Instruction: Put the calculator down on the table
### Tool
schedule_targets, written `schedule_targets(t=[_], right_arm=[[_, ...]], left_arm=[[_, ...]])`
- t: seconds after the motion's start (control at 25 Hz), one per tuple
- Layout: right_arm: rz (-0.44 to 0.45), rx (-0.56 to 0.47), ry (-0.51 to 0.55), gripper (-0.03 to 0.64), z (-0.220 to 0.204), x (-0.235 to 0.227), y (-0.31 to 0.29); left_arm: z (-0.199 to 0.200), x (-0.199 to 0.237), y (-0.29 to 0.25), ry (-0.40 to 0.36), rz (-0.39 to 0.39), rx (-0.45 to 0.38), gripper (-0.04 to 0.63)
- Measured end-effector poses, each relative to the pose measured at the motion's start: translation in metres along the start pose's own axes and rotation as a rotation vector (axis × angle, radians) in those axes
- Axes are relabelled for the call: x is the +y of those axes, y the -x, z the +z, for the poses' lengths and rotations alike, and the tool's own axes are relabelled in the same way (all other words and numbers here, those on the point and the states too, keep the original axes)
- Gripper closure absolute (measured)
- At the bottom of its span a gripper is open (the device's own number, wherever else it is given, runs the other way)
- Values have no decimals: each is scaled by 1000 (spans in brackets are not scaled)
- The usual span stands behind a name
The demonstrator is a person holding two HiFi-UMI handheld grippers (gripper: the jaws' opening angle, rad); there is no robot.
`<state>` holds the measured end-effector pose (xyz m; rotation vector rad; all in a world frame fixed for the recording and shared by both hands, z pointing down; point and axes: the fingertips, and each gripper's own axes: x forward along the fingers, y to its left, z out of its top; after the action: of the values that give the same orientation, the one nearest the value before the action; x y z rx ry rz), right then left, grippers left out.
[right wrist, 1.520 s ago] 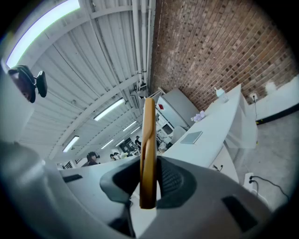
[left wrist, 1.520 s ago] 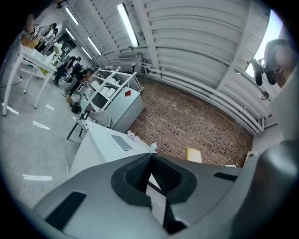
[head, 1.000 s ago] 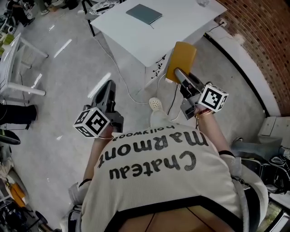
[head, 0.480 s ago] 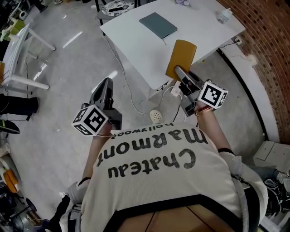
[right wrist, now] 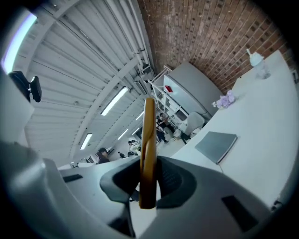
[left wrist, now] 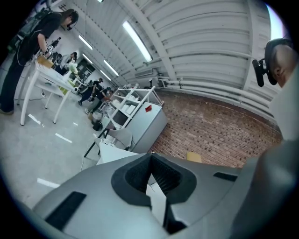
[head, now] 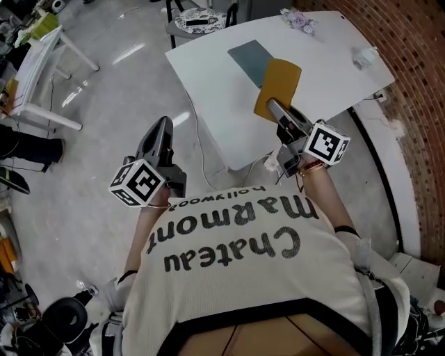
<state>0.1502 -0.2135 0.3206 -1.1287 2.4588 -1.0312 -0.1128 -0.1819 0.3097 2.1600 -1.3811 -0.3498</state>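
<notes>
Though white, table beside brick wall

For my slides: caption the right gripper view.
Right tool clamps the yellow calculator edge-on, white table and grey notebook ahead.

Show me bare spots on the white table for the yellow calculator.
Bare: the table nearer than the grey notebook, and the stretch right of it toward the small clear item. Busiest: the far edge by the purple bunch.

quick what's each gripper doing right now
left gripper: closed, nothing in it
right gripper: closed on the yellow calculator
</notes>
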Motion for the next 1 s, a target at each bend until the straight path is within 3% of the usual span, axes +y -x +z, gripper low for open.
schedule_targets(t=[0.2, 0.4, 0.68, 1.0], right_arm=[[40, 19, 32, 528, 23, -19, -21], [19, 79, 22, 529, 13, -49, -31], [-62, 198, -57, 529, -36, -87, -26], [-139, 311, -96, 529, -81, -112, -24]], left_arm=[[3, 6, -18, -10, 52, -50, 592], [-14, 18, -14, -5, 140, -83, 592], [-50, 33, -2, 59, 211, -14, 592], [-64, 48, -3, 62, 243, 47, 592]])
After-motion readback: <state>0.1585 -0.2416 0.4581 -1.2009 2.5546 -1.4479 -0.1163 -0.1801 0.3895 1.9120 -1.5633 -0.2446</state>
